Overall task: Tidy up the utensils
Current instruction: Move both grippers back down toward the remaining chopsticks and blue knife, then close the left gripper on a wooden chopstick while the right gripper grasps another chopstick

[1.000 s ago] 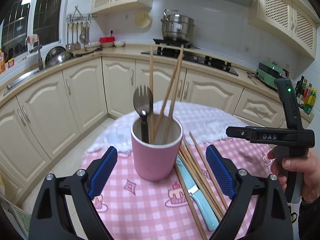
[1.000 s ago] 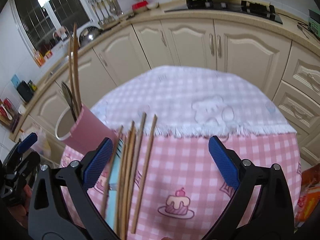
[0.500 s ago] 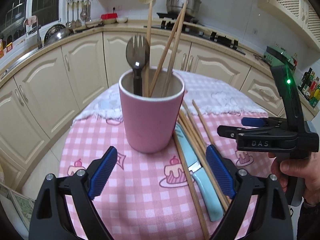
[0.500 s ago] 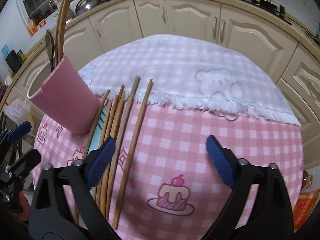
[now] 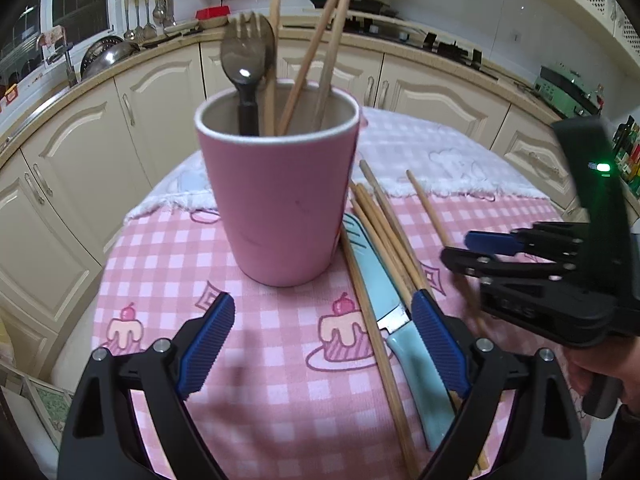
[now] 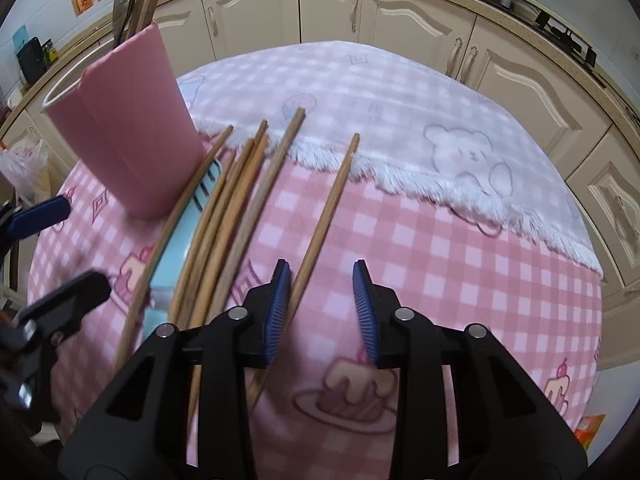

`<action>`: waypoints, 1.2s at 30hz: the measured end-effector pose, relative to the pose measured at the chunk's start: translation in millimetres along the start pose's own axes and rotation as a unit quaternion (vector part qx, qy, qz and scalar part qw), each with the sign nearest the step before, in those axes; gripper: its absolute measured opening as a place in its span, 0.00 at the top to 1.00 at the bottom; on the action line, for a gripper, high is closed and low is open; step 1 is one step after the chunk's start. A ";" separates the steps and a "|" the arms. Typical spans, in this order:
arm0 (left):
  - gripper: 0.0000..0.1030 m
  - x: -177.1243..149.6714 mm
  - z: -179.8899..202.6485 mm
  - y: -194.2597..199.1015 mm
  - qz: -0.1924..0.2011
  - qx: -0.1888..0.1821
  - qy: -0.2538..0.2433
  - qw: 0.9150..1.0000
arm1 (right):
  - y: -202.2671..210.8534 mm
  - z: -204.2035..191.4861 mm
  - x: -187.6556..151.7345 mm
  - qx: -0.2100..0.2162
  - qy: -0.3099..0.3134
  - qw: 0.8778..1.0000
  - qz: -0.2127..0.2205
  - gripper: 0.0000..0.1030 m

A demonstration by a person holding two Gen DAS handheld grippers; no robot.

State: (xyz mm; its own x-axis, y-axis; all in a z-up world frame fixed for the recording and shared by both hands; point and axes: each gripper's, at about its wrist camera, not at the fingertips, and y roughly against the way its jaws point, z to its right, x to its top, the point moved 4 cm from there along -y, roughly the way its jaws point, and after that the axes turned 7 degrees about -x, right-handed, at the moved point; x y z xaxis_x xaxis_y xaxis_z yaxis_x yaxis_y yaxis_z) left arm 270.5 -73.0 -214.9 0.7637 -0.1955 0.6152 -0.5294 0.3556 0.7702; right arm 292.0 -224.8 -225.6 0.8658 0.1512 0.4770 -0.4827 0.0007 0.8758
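A pink cup (image 5: 280,192) stands on the checked tablecloth and holds a dark spork (image 5: 247,60) and three wooden chopsticks (image 5: 320,40). My left gripper (image 5: 320,348) is open and empty just in front of the cup. Several loose chopsticks (image 6: 240,200) and a light blue knife (image 5: 404,332) lie right of the cup (image 6: 128,128). My right gripper (image 6: 322,312) is low over the table, its jaws partly closed around a single chopstick (image 6: 328,208) that lies apart from the bunch; the pads do not clamp it. The right gripper also shows in the left wrist view (image 5: 476,250).
The round table carries a pink checked cloth (image 6: 460,260) with a white fringed cloth (image 6: 360,92) at the far side. Cream kitchen cabinets (image 5: 100,120) and a counter curve behind it. The table edge drops off at left and right.
My left gripper has moved closer to the cup. My right gripper has dropped toward the table, narrowed its jaws and come over the single chopstick.
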 end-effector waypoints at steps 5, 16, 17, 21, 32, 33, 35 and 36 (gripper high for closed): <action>0.29 1.3 5.1 -17.6 -0.022 0.003 0.002 1.000 | 1.7 8.6 -1.6 0.012 -0.014 1.000 -0.014 0.68; 0.41 6.9 5.2 -40.1 -0.043 0.005 0.028 0.999 | -11.4 12.9 21.4 0.008 -0.035 0.999 -0.026 0.68; 0.43 7.7 5.5 -41.0 -0.043 0.005 0.030 0.999 | -12.5 10.4 24.1 0.007 -0.029 0.999 -0.028 0.68; 0.72 12.1 9.3 -42.3 -0.044 -0.020 0.038 0.998 | -14.3 4.6 26.3 0.005 -0.016 0.999 -0.028 0.84; 0.95 9.1 14.4 -38.1 -0.043 -0.040 0.037 0.998 | 5.7 14.3 11.7 0.061 -0.052 0.997 -0.001 0.94; 0.95 7.5 14.9 -35.7 -0.041 -0.041 0.034 0.998 | 10.3 16.2 10.1 0.068 -0.059 0.996 0.005 0.94; 0.95 4.6 13.2 -29.8 -0.036 -0.048 0.030 0.998 | 19.2 21.6 8.4 0.086 -0.072 0.994 0.017 0.94; 0.95 3.4 13.1 -26.0 -0.032 -0.051 0.028 0.998 | 23.0 24.1 7.7 0.096 -0.077 0.992 0.022 0.94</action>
State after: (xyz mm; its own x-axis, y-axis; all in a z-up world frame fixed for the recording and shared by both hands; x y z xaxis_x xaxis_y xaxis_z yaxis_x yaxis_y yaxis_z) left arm 282.0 -94.8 -230.6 0.8161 -0.1698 0.5525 -0.4409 0.4351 0.7850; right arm 290.7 -247.4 -200.0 0.8615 -0.0056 0.5077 -0.4991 -0.1925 0.8449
